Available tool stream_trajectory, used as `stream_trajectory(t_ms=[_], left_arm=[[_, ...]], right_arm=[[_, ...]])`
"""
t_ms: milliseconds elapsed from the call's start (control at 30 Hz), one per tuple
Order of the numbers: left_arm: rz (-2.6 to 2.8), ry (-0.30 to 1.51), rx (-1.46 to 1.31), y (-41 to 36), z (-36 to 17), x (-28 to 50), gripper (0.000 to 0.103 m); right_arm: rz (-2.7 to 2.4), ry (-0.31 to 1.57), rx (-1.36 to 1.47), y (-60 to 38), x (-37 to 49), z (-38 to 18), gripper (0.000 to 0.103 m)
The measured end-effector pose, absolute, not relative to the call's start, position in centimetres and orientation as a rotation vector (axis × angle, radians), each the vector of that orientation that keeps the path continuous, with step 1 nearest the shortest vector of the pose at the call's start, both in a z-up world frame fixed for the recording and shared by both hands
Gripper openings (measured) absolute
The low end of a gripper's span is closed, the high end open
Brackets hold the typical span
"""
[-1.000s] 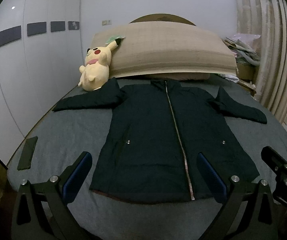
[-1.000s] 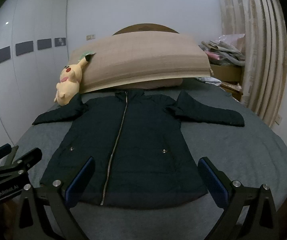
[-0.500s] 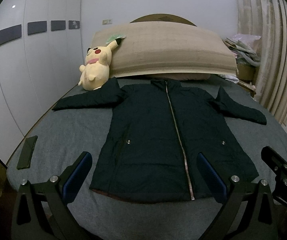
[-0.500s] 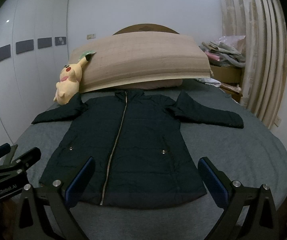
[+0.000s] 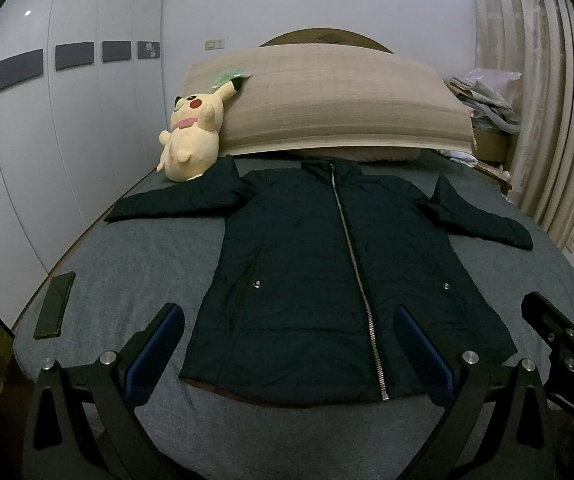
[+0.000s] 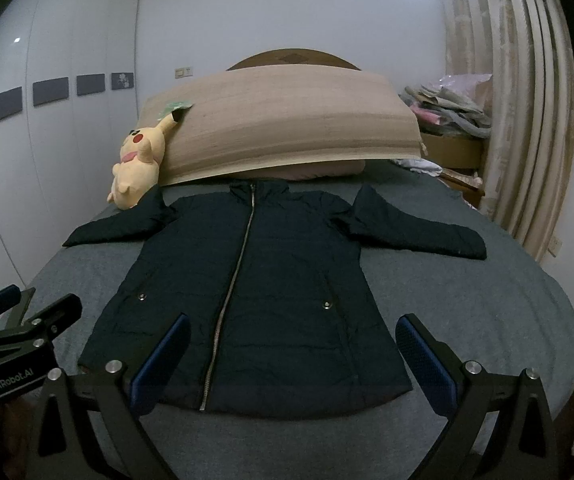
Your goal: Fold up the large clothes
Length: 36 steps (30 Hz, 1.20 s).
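Both grippers, left gripper (image 5: 287,344) and right gripper (image 6: 293,356), are hovering wide open and empty at the bed's (image 5: 135,280) foot edge, because the jacket (image 5: 327,280) is lying spread flat for folding.

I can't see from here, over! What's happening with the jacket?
Both grippers open, empty. Jacket flat on bed, zipped, sleeves out. Plush toy touching one sleeve.

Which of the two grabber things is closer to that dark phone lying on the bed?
Left. The left gripper hovers over the jacket's hem with the phone just off to its left near the bed edge. The right gripper sits farther right, out of the phone's side.
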<state>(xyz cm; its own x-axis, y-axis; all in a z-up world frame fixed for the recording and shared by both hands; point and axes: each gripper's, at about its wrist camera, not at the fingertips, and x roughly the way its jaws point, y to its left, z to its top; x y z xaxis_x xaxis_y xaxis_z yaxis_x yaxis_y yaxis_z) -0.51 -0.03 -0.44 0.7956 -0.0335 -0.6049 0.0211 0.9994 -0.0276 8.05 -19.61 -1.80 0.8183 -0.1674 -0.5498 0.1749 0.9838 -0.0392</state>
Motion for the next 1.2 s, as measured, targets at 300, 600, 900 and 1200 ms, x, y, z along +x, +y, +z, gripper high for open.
stream_trajectory(t_ms=[300, 600, 900, 1200], left_arm=[[-0.031, 0.652, -0.021, -0.03, -0.36, -0.51, 0.103], [-0.031, 0.649, -0.022, 0.11, -0.29, -0.88, 0.103], [-0.03, 0.648, -0.021, 0.12, -0.34, -0.94, 0.103], [-0.031, 0.653, -0.017, 0.22, -0.84, -0.8, 0.103]], right_arm=[[-0.183, 0.589, 0.011, -19.6, 8.03, -1.75, 0.103], [-0.184, 0.588, 0.01, -19.62, 8.02, -1.71, 0.103], [-0.182, 0.589, 0.009, -19.69, 7.99, -1.68, 0.103], [-0.181, 0.596, 0.011, -19.68, 8.04, -1.84, 0.103]])
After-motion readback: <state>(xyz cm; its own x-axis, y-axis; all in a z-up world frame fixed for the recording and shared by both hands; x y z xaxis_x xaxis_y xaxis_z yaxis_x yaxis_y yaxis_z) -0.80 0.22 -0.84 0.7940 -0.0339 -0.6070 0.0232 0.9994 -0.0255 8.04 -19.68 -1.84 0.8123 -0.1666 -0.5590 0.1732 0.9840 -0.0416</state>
